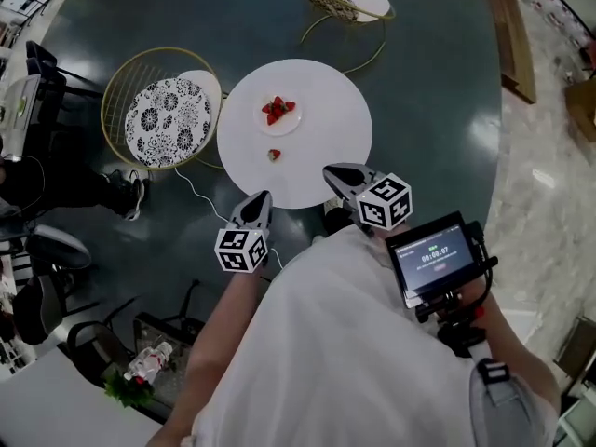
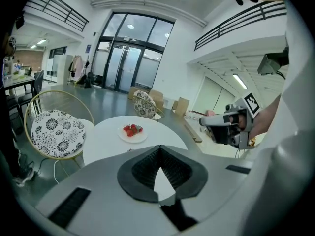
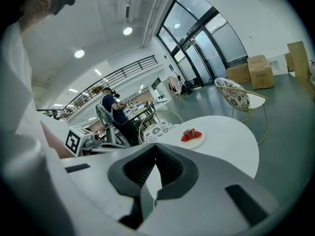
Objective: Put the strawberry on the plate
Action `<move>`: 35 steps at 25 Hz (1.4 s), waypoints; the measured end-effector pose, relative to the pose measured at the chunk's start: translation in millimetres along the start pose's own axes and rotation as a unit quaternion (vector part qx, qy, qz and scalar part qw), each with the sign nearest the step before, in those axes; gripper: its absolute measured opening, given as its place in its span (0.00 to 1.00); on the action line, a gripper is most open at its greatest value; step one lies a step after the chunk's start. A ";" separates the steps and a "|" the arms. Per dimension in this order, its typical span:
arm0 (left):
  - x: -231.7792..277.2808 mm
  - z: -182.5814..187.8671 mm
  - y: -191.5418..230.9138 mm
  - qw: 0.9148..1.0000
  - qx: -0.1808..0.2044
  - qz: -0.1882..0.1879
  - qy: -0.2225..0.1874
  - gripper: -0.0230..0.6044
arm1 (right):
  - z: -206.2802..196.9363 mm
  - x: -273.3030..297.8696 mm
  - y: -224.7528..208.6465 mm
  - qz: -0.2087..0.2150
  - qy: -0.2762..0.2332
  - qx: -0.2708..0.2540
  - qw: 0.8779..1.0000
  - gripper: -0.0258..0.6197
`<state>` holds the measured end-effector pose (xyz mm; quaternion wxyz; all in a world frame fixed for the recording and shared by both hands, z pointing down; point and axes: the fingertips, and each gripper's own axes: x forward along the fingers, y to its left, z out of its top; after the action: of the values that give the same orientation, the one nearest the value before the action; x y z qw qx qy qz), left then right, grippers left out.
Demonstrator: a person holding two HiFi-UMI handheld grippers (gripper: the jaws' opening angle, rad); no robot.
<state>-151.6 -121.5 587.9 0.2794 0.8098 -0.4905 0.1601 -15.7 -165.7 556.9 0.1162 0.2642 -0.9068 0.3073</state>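
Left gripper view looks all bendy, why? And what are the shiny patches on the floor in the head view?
Left gripper view: a wide-angle lens curves the railing and blacks out the corners. Head view: lights glaring off the glossy floor.

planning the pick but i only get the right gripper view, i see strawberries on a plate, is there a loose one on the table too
observer: Yes, the head view shows one small red strawberry lying on the round white table, off the small white plate.
operator: which side of the plate
observer: Below the plate in that view, between it and the table's near edge.
operator: left claw holding anything
observer: No, the left gripper view shows the left claw shut and empty.
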 end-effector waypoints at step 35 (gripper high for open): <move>122.3 -23.7 62.2 0.985 -0.024 0.073 0.152 0.05 | 7.2 66.9 -96.6 0.056 0.076 0.045 0.994 0.05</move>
<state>-149.1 -215.8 690.2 0.3580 0.7311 -0.5037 0.2891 -18.6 -262.3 624.2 0.1551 0.1934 -0.8941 0.3731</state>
